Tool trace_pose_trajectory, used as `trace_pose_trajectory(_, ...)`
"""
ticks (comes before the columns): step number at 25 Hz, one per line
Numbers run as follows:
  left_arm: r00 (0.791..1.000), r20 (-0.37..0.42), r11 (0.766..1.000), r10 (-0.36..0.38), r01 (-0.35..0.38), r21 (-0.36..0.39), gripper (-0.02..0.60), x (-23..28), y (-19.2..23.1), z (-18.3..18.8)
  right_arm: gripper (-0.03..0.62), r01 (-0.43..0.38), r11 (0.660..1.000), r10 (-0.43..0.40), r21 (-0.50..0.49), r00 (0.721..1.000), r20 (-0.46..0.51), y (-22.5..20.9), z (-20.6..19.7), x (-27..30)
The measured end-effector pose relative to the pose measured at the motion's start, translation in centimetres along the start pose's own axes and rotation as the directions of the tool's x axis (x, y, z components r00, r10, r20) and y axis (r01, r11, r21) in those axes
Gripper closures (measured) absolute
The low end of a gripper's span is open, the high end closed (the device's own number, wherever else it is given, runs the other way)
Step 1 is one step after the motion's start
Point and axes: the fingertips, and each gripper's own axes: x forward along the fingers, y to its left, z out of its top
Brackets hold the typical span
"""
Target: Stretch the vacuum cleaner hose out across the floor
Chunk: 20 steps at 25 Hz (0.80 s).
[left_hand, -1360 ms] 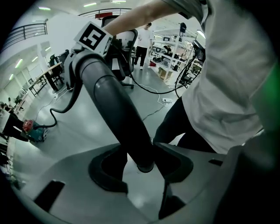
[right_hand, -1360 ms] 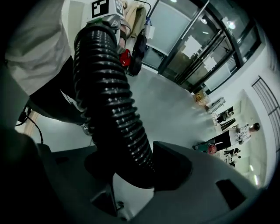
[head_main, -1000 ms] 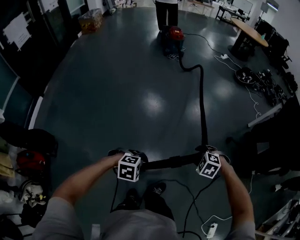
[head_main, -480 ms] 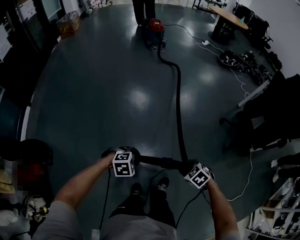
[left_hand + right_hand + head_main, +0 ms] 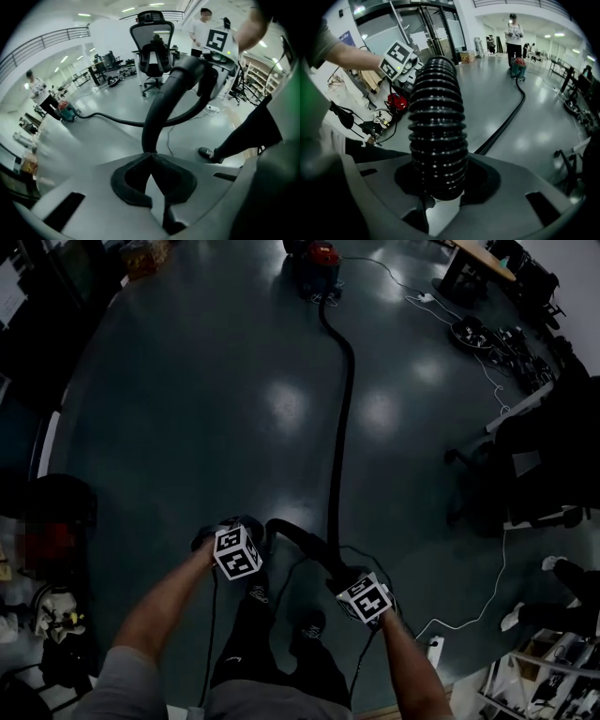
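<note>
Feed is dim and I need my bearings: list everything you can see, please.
vacuum cleaner: one, red and teal, far end of the floor
hose: one, black, running from the vacuum cleaner along the floor, near end lifted
person: one, white top, standing at the vacuum cleaner
office chair: one, black, right of the hose
table: one, brown top, far right
power strip: one, white, floor, lower right
left gripper: one, jaws shut, hose's smooth end just past its tips
right gripper: one, jaws closing on the ribbed hose
</note>
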Motion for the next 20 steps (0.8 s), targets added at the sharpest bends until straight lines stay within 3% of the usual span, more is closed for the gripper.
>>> trace_pose_trajectory(4, 0.998, 0.014, 0.989, 0.068, -0.066, -0.133, 0.575, 0.2, -5.1, -0.3, 0.447, -0.058, 0.988, 0.045, 0.144, 0.995, 0.094, 0.7, -3.0, -0.3)
trace_pose_trajectory(9, 0.998, 0.031, 0.975, 0.056, -0.048, -0.216, 0.575, 0.5, -12.7, -1.8, 0.453, -0.065, 0.989, 0.043, 0.134, 0.986, 0.162, 2.2, -3.4, -0.8)
trace_pose_trajectory(12, 0.995, 0.092, 0.959, 0.05, -0.022, -0.284, 0.575, -0.5, -14.9, -1.8, 0.453, -0.07, 0.988, 0.041, 0.135, 0.977, 0.208, 5.1, -2.2, -1.0)
trace_pose_trajectory(15, 0.988, 0.152, 0.958, 0.04, 0.006, -0.286, 0.575, -1.4, -16.2, -0.9, 0.454, -0.076, 0.98, 0.023, 0.182, 0.961, 0.277, 7.8, -0.9, -1.2)
trace_pose_trajectory(20, 0.956, 0.291, 0.943, 0.023, 0.076, -0.323, 0.575, -4.6, -17.0, -0.4, 0.453, -0.056, 0.95, -0.057, 0.307, 0.936, 0.348, 12.1, -0.4, -1.3)
